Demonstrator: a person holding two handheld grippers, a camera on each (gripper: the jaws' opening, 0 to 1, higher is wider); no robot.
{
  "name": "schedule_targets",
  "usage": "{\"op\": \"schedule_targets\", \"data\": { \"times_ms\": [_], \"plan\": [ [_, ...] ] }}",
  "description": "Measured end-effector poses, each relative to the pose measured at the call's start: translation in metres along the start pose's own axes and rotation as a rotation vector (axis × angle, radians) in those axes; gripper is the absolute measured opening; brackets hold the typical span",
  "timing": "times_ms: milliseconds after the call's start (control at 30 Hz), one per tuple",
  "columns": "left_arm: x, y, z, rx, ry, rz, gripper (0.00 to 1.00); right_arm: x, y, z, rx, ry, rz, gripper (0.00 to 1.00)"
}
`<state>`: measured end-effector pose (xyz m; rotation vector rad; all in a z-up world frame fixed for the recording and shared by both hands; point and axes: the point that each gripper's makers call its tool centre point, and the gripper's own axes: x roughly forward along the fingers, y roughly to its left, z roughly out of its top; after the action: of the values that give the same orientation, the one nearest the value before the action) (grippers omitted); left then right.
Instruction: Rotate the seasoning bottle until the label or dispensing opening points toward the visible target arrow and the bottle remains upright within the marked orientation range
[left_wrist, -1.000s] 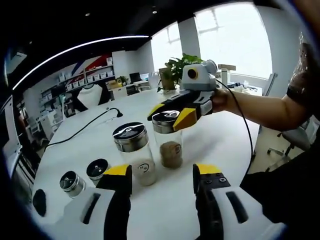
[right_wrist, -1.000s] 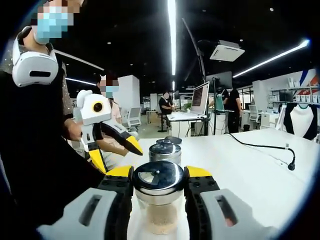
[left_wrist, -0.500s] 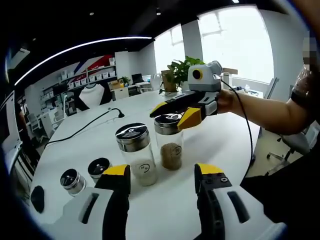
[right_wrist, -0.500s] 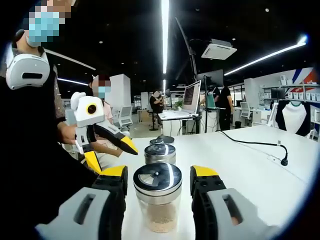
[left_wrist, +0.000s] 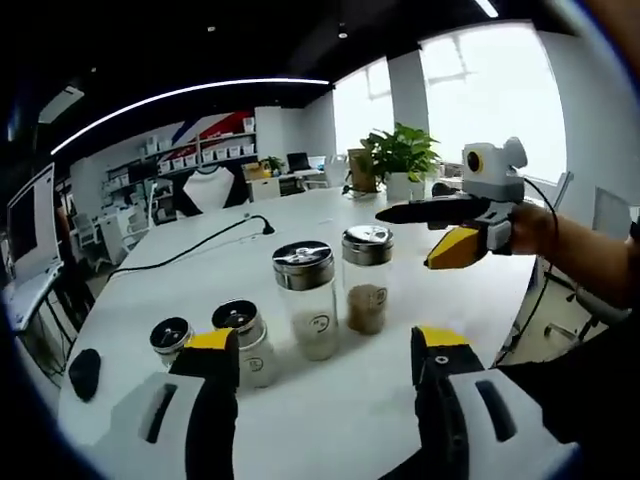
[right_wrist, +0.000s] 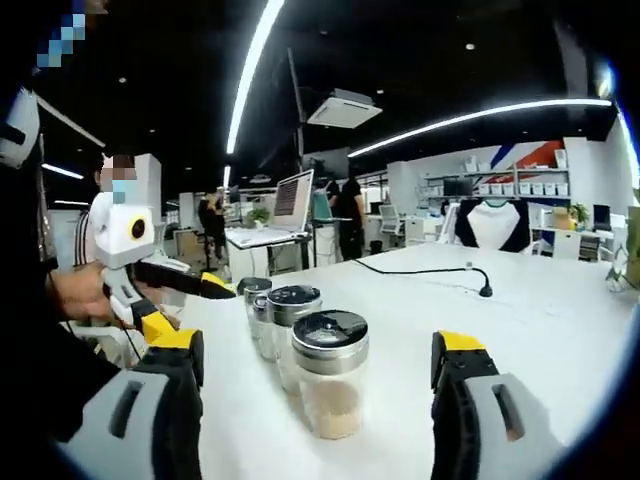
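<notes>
A glass seasoning bottle with brown grains (left_wrist: 366, 283) and a steel lid stands upright on the white table (left_wrist: 330, 420). Beside it is a taller bottle with white grains (left_wrist: 308, 300), then two small shakers (left_wrist: 243, 342) (left_wrist: 170, 337). My left gripper (left_wrist: 327, 345) is open, short of the row. My right gripper (left_wrist: 412, 238) hovers open, off to the right of the brown bottle and apart from it. In the right gripper view the brown-grain bottle (right_wrist: 330, 385) stands free in front of my open right gripper (right_wrist: 318, 345), and the left gripper (right_wrist: 185, 307) hangs open at the left.
A black cable with a small microphone (left_wrist: 268, 228) runs across the far table. A dark oval object (left_wrist: 85, 372) lies near the left edge. A potted plant (left_wrist: 400, 160) stands at the back. People work at a desk with a monitor (right_wrist: 290, 200) beyond the table.
My right gripper has opened wide and drawn back from the brown-grain bottle, which stays upright. The left gripper's camera has also pulled back, bringing both small shakers into fuller view.
</notes>
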<state>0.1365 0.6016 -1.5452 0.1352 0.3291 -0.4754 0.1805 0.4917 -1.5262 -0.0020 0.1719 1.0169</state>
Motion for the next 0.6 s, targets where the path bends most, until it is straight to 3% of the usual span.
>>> {"op": "schedule_targets", "data": {
  "times_ms": [133,200,233,367,467,600],
  "plan": [
    [-0.009,0.021,-0.009,-0.041,-0.003,0.082,0.90,-0.007,0.009,-0.009,0.044,0.007,-0.199,1.00],
    [-0.018,0.040,-0.017,-0.074,-0.007,0.162,0.97,-0.006,0.019,-0.009,0.076,-0.010,-0.252,1.00],
    [-0.021,0.048,-0.019,-0.086,-0.010,0.191,0.99,-0.006,0.020,-0.014,0.074,0.014,-0.310,1.00],
    [-0.031,0.072,-0.034,-0.125,0.018,0.260,1.00,0.002,0.029,-0.018,-0.058,0.083,-0.373,1.00],
    [-0.031,0.084,-0.034,-0.119,0.022,0.297,1.00,0.007,0.025,-0.008,-0.038,0.051,-0.414,1.00],
    [-0.023,0.086,-0.030,-0.127,0.020,0.299,1.00,0.006,0.010,-0.010,-0.013,0.083,-0.466,1.00]
  ]
}}
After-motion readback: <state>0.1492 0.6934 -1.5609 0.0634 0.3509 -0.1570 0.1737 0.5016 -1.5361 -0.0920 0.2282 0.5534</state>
